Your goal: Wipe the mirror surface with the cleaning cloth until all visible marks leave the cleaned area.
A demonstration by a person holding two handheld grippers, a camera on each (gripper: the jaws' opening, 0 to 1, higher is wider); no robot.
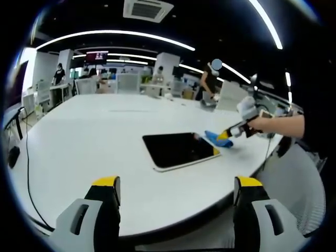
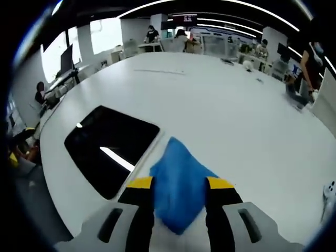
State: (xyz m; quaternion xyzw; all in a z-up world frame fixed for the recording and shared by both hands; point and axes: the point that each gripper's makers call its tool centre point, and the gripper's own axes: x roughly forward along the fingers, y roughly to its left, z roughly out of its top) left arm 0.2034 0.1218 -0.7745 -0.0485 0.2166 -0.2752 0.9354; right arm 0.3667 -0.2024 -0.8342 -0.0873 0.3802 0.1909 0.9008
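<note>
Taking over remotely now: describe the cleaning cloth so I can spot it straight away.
On the big white table lies a dark rectangular mirror with a pale rim. Just off its edge, between the right gripper jaws, is the cleaning cloth. It is the single bright blue, soft, crumpled thing on the tabletop.

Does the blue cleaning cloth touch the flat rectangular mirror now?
Touching: in the right gripper view the blue cleaning cloth overlaps the edge of the flat rectangular mirror.
</note>
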